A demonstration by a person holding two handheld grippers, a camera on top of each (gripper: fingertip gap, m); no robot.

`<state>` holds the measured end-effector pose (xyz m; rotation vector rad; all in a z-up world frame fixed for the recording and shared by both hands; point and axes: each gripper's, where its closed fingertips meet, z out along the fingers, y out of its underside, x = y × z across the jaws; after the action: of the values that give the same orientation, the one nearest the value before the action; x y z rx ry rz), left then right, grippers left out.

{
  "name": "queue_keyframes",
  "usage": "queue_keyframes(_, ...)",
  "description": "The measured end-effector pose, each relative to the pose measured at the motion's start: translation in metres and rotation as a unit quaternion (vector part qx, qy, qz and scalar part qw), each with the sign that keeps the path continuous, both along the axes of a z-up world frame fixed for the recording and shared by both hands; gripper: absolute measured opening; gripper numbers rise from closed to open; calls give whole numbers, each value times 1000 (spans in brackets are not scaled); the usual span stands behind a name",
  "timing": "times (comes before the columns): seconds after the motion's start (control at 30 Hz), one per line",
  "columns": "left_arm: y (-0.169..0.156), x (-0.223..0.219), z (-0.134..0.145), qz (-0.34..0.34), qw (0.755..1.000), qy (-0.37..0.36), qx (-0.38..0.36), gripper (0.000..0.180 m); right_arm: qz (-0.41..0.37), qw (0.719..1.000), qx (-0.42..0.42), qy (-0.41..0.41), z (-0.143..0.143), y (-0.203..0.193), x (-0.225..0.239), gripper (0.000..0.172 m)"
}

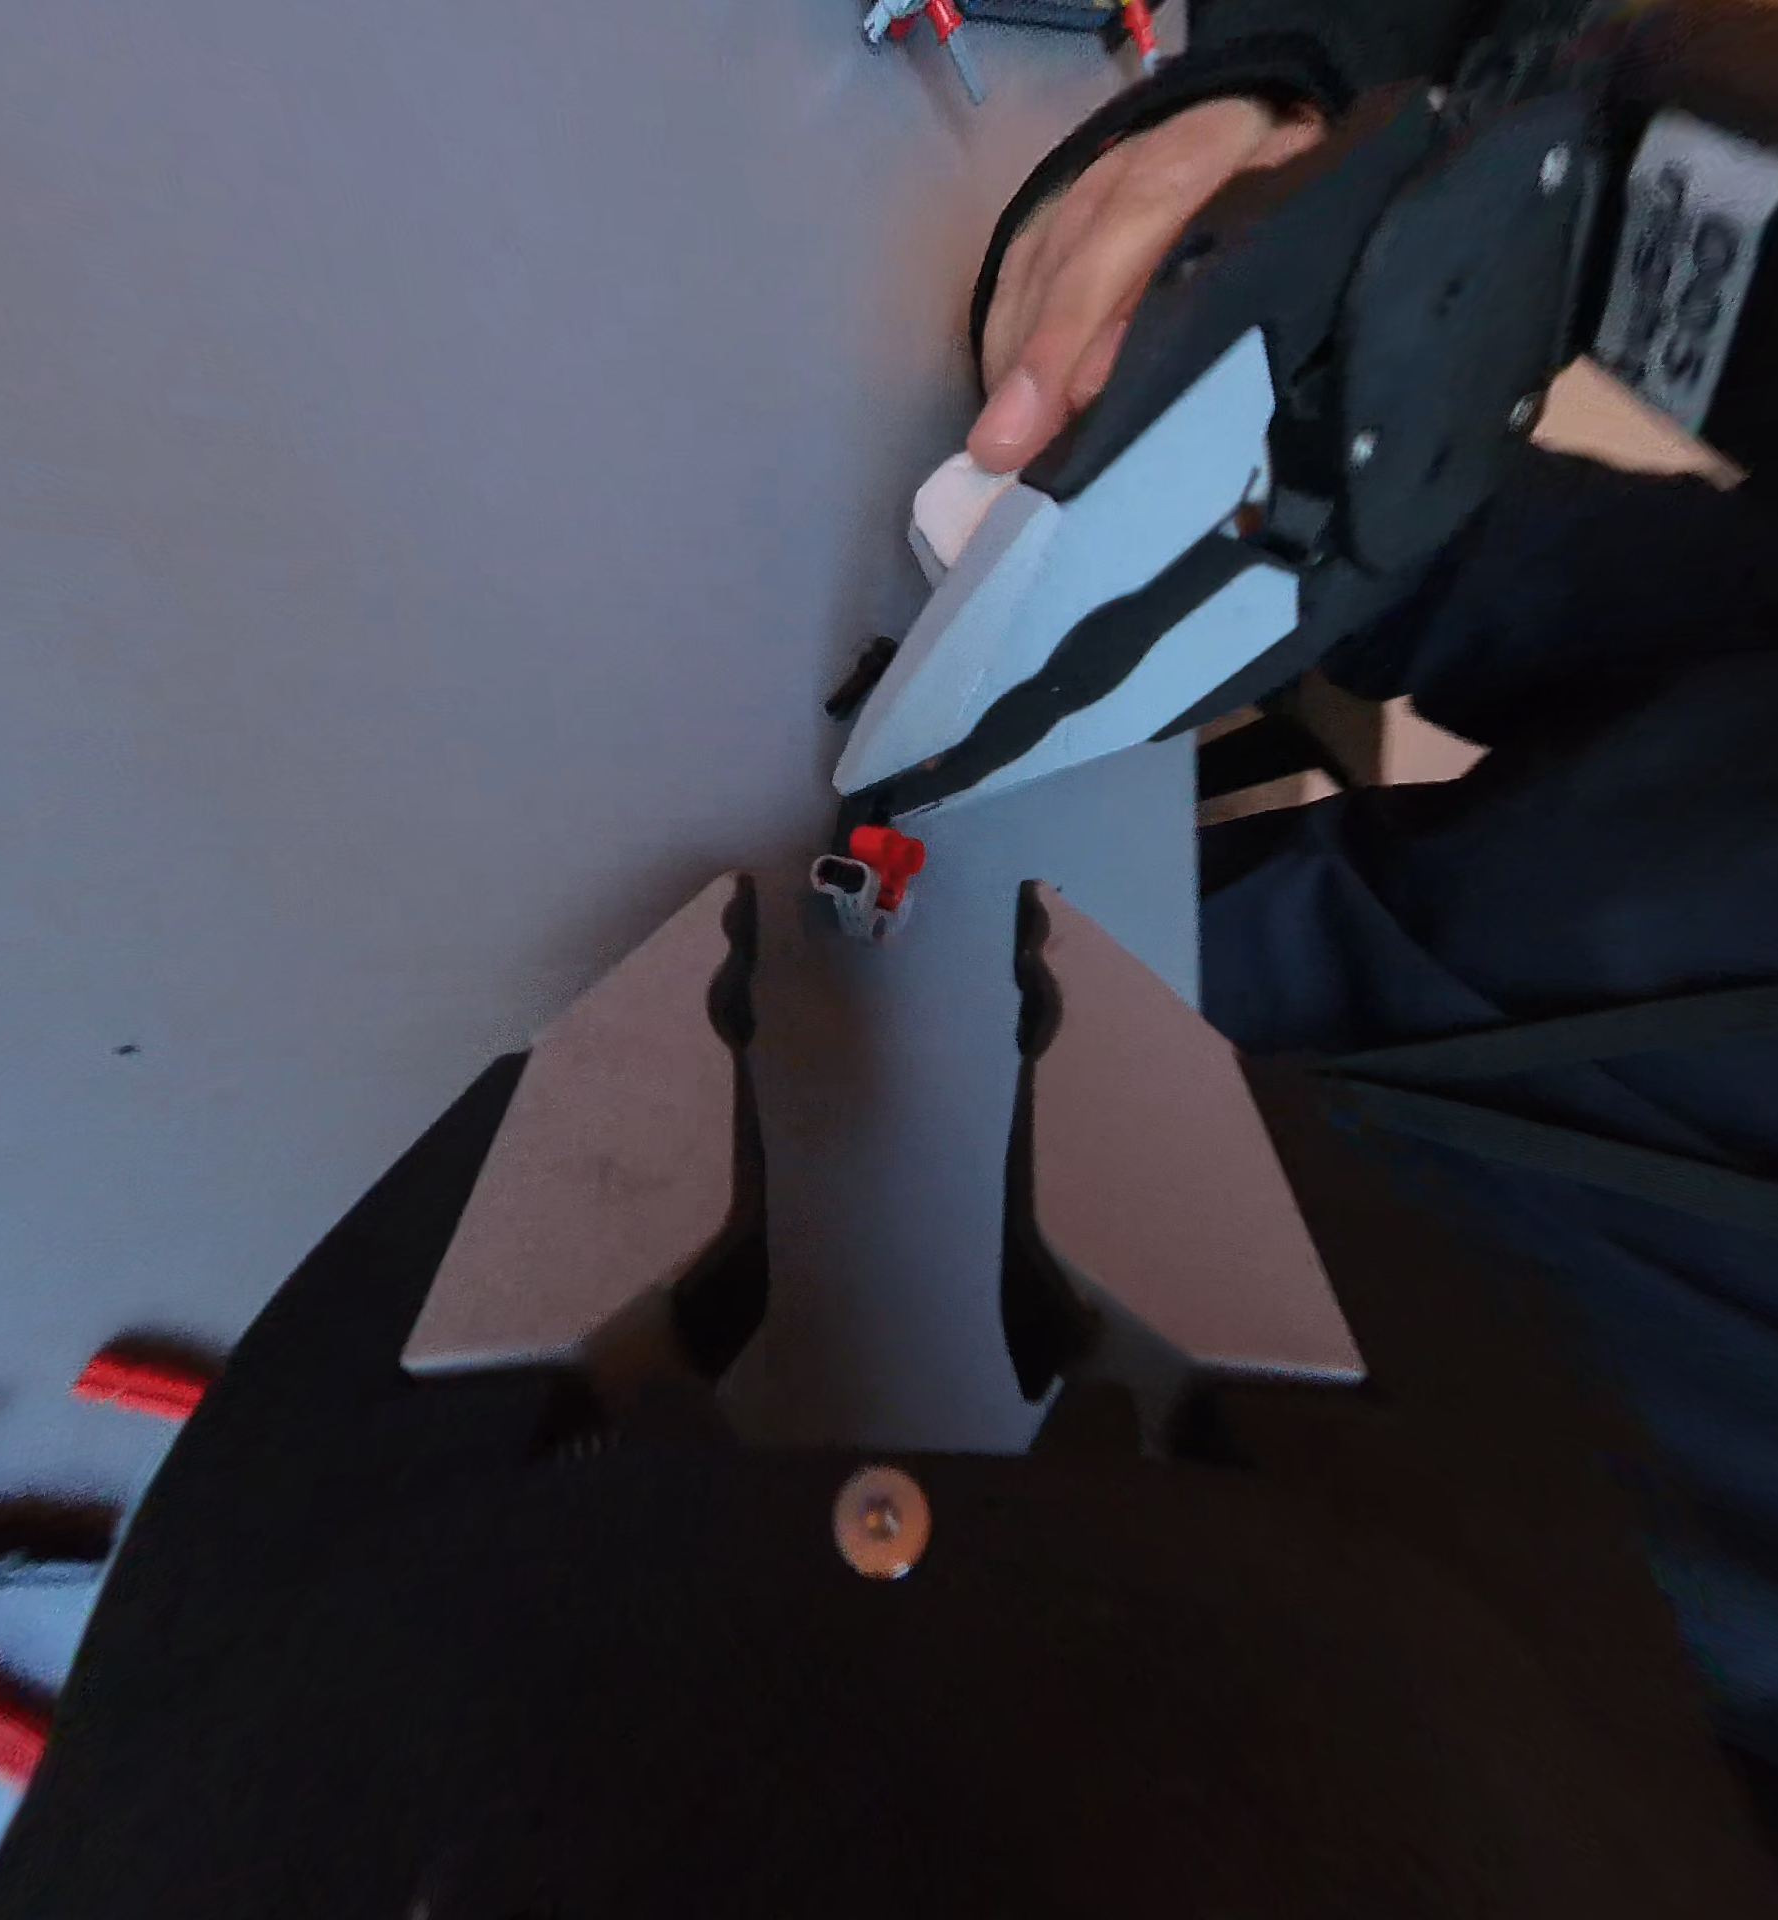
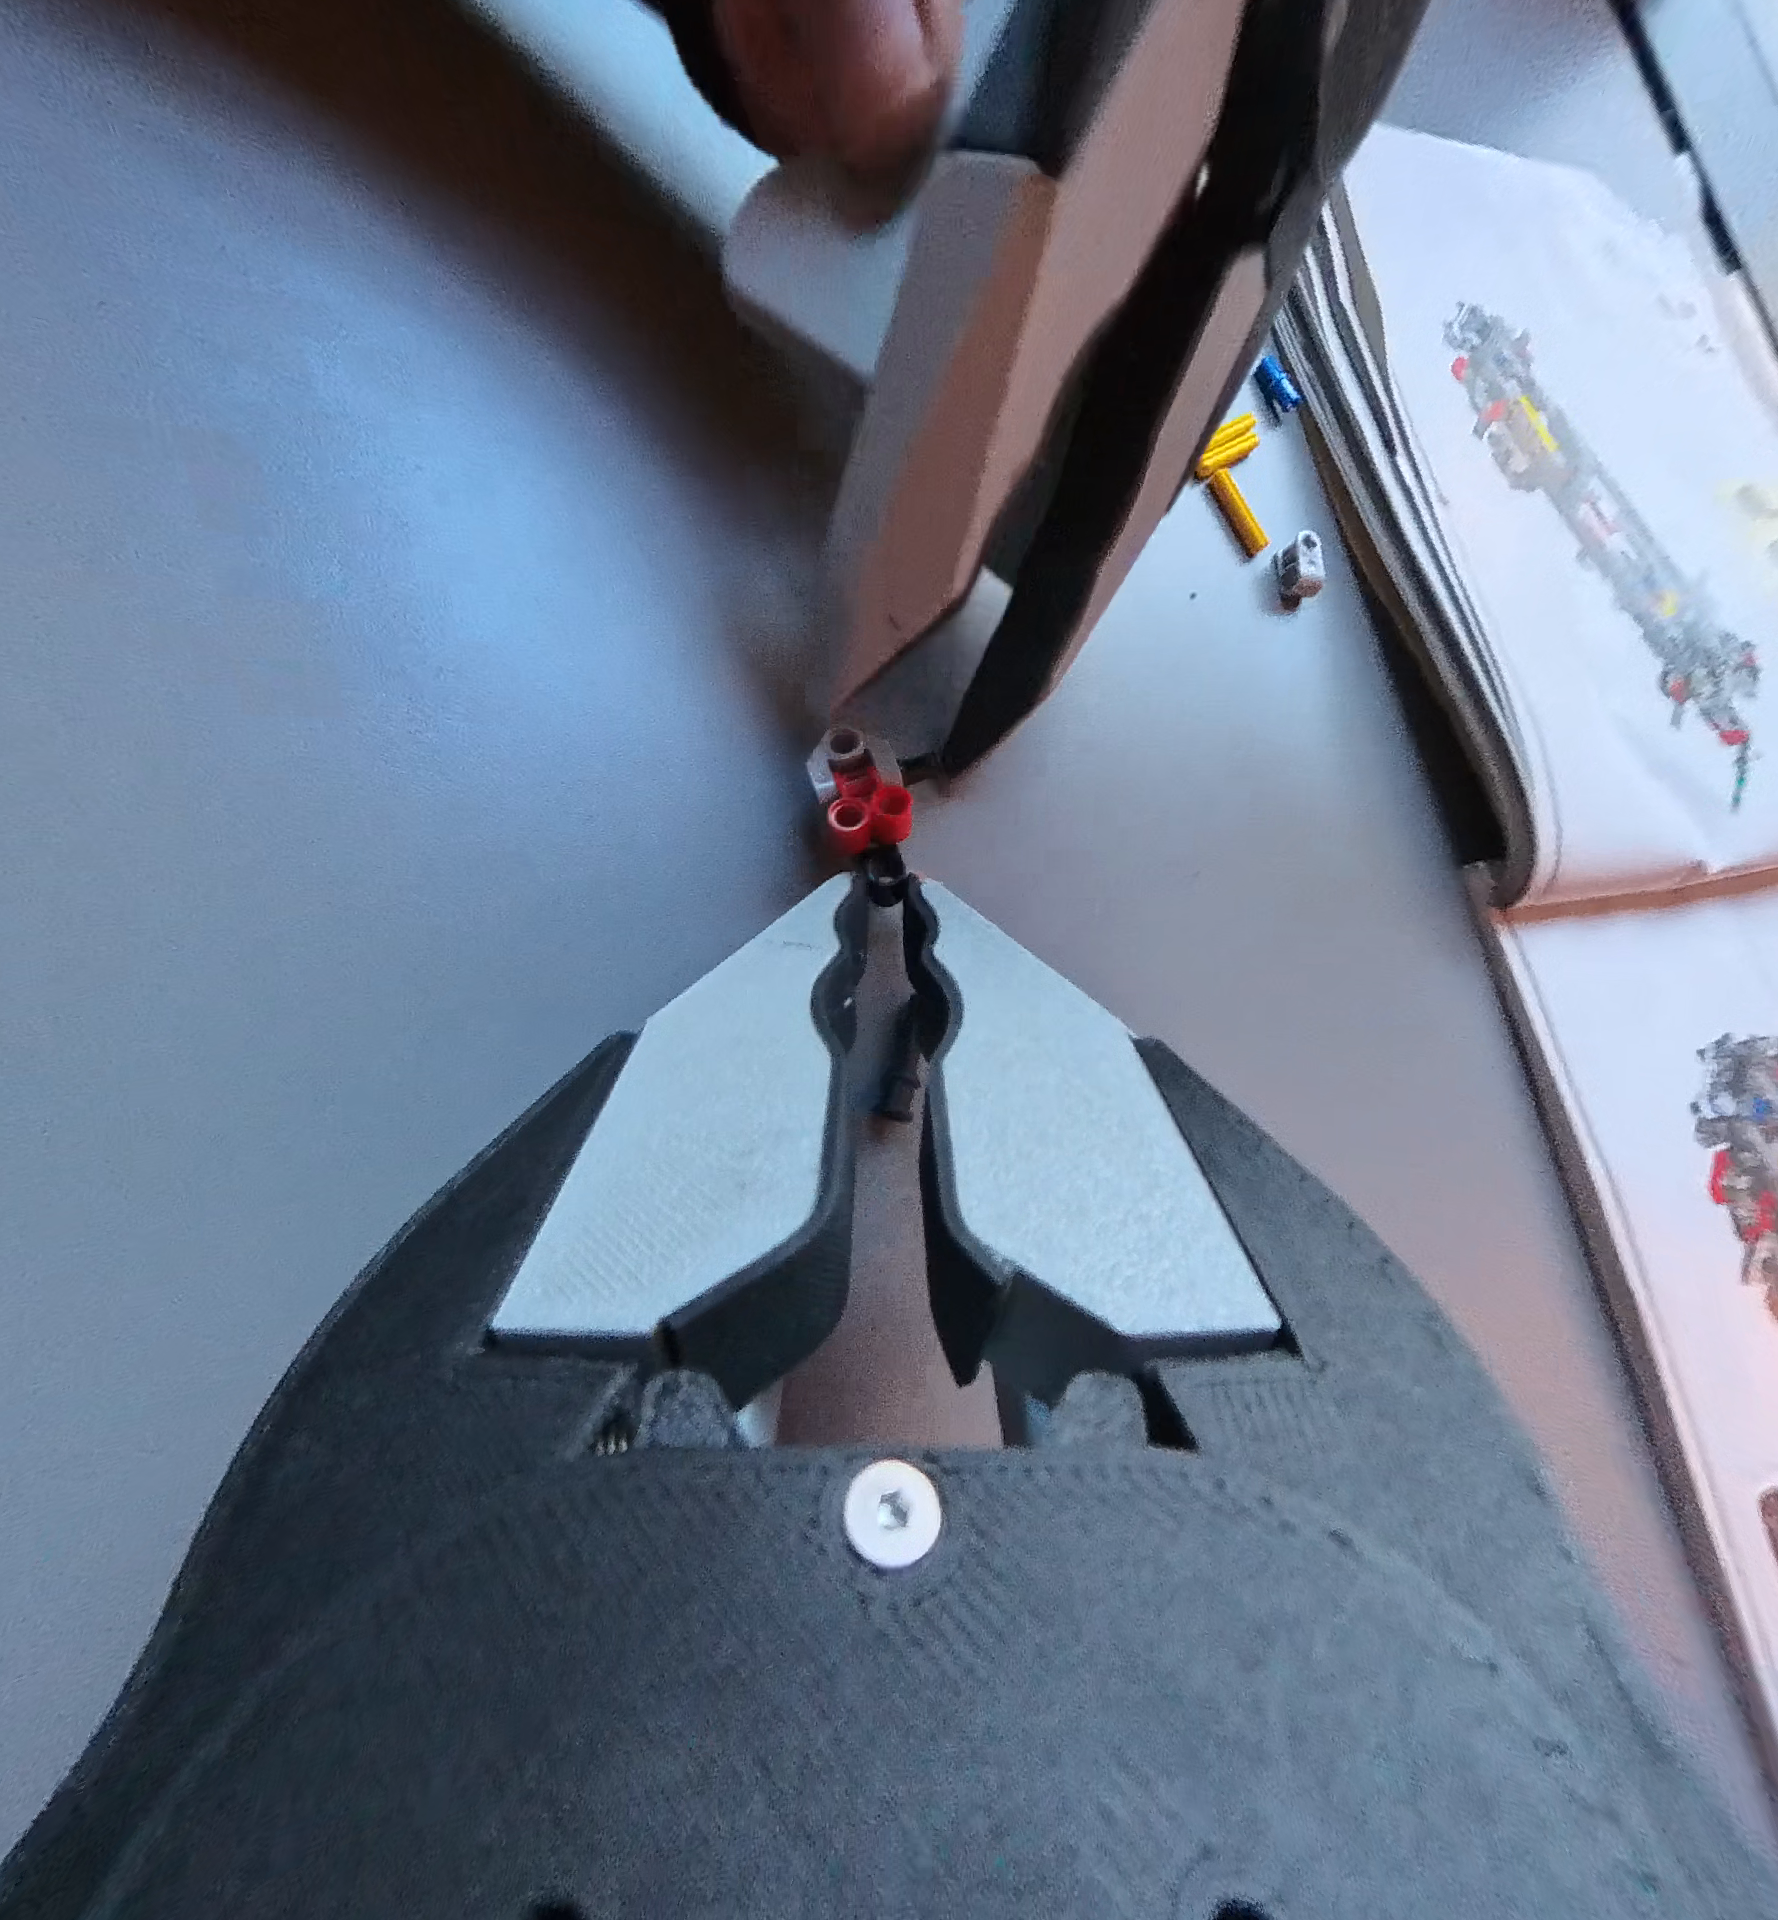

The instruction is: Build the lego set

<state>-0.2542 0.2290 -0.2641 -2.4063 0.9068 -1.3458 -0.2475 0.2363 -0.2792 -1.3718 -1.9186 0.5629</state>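
While right jaws pinch black pin [image 2: 885,883] | red-grey brick piece [image 2: 857,795] attached | left jaws spread.

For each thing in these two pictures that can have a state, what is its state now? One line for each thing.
Left gripper: open, nothing between its fingers.
Right gripper: shut on the black pin at its tips.
Red and grey brick assembly: joined to the black pin, just past the right gripper's tips.
Second black pin: lying loose on the table.
Instruction booklet: open, flat on the table.
Yellow pieces: loose beside the booklet.
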Motion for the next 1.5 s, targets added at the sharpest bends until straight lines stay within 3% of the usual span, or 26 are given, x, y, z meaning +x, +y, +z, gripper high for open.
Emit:
queue_keyframes(0.13, 3, -1, 0, -28, 990, 61, 128, 55, -11, 997, -71, -13, -5, 0, 1, 3)
queue_keyframes(0.27, 0, 5, -12, -58, 975, 111, 184, 48, -13, 996, -87, -11, -6, 1, 1, 3)
queue_keyframes(0.63, 0, 7, -13, -50, 977, 109, 176, 40, -26, 994, -107, 20, 4, 5, 9, 17)
queue_keyframes(0.97, 3, 4, 6, -50, 965, 107, 235, 49, -99, 988, -118, -19, -6, 14, 45, 18)
queue_keyframes(1.17, 4, 11, -3, -79, 931, 170, 312, 43, -96, 988, -122, -17, -7, 15, 36, 4)
queue_keyframes(1.33, 7, 20, -5, -83, 906, 202, 364, 33, -97, 979, -177, -26, -5, 11, 32, 3)
queue_keyframes(1.5, 12, 22, 2, -74, 881, 221, 412, 20, -83, 970, -228, -11, 14, 1, 26, 3)
